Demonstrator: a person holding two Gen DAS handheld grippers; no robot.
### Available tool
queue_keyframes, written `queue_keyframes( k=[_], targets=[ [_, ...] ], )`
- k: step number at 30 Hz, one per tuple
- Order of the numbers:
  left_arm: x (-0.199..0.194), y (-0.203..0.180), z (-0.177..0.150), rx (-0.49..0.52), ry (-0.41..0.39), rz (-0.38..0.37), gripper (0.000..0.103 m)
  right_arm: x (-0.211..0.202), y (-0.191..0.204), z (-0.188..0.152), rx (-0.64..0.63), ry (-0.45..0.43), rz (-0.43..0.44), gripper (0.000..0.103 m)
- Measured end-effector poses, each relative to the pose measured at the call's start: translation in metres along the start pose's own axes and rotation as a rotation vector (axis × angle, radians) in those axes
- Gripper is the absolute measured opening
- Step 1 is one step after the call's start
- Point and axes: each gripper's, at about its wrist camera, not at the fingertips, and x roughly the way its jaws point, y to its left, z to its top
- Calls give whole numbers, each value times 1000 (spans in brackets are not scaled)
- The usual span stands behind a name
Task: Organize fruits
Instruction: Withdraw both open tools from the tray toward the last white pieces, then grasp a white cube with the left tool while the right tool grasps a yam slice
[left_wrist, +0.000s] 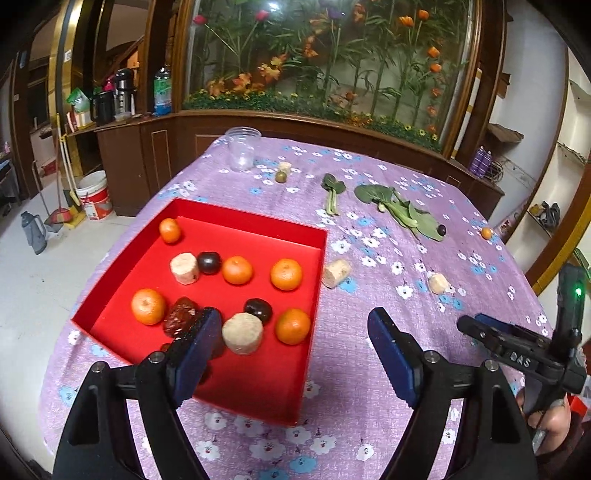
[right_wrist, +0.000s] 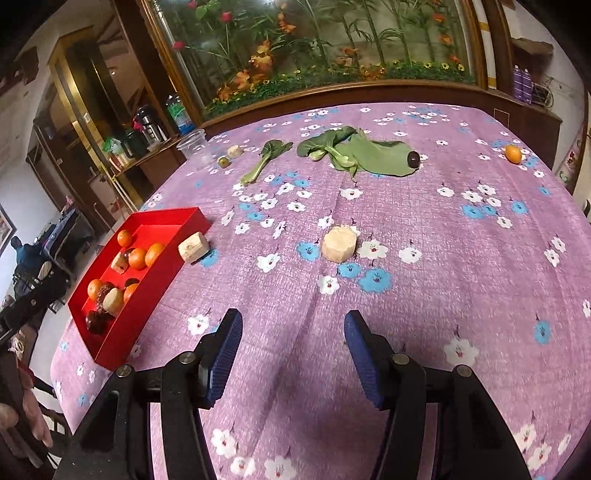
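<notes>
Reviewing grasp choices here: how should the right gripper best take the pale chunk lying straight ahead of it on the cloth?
Probably across the pale chunk's curved sides, coming from above. It lies as a squat cylinder, apart from other things, and the right gripper stands open and empty, lined up with it.

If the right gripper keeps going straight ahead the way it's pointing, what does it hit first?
Probably the pale round chunk lying on the tablecloth ahead of the open right gripper; only bare cloth lies before it, though depth is uncertain.
</notes>
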Motion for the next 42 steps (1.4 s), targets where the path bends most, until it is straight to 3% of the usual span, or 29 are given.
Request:
queue_keyframes(
  k=[4,12,17,21,25,27,32,35,42],
  targets=[
    [12,5,1,-46,20,-36,81,14,15,15,-37,8,14,62],
    [17,14,3,-101,24,-51,81,69,93,59,-191,-9,104,62],
    [19,17,3,-97,34,-53,81,120,112,71,-196,65,46,46],
    [20,19,3,-93,36,-58,81,118,116,68,-269,78,37,45],
    [19,18,4,-87,25,-79,81,94,89,51,-344,153,-51,45],
    [21,16,4,-77,25,-91,81,75,63,42,-309,160,-74,45],
    [36,-5,2,-31,58,-130,81,21,-10,40,-147,76,-78,45],
    [44,-25,0,20,72,-155,81,13,-32,41,-103,42,-82,46],
    [73,-82,-1,222,89,-217,81,23,-31,42,-93,25,-44,46]
  ],
)
